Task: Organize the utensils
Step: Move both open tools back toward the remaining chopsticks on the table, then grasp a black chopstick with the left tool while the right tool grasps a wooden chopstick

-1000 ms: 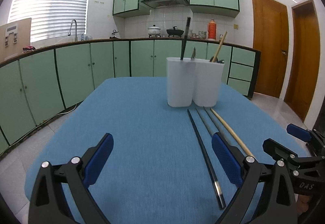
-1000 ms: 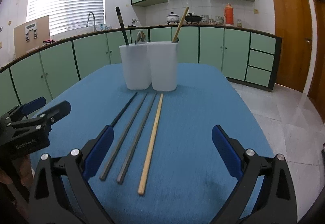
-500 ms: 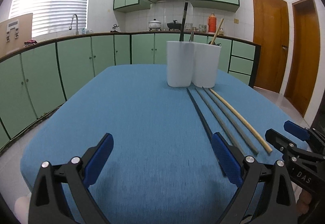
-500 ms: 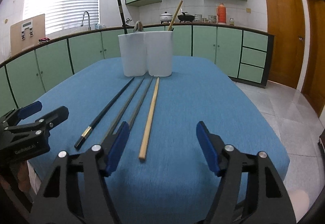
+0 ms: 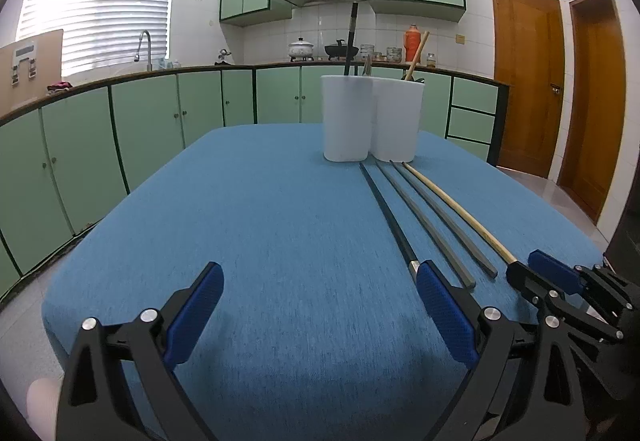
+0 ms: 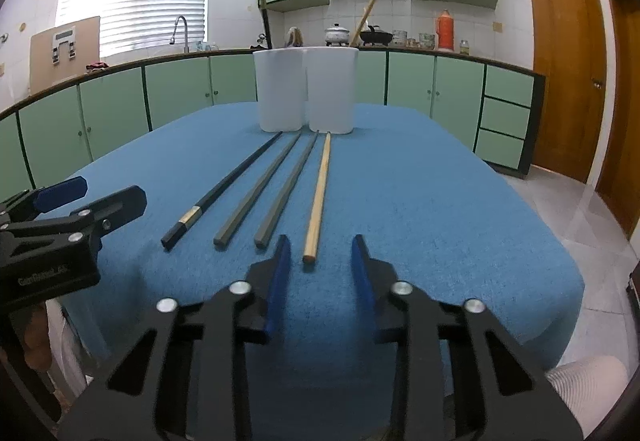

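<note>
I hold my right gripper (image 6: 319,261) low over the near edge of the desk (image 6: 440,201), which is covered in blue cloth, and its jaws are closing with nothing pressed between the blue pads; the near end of the wooden chopstick (image 6: 319,197) lies just ahead of the gap, not yet touched. That chopstick is the rightmost of four lying side by side on the cloth, fanning slightly toward me: to its left are two grey chopsticks (image 6: 276,193), and furthest left a black chopstick (image 6: 228,185) with a pale band near its near end. All four point with their far ends at the two white cups (image 6: 306,89), which stand touching each other toward the far side of the desk. A black stick, a wooden stick and something metal poke up out of the cups; I cannot tell exactly which cup holds which. My left gripper (image 5: 320,313) hangs over bare cloth to the left of the chopsticks, released, its jaws spread wide with nothing between them; its right pad sits just at the near end of the black chopstick in its own view. Behind the desk run green cabinets (image 6: 180,93) with a sink tap, a window with blinds, and two wooden doors (image 6: 568,81) on the right.
</note>
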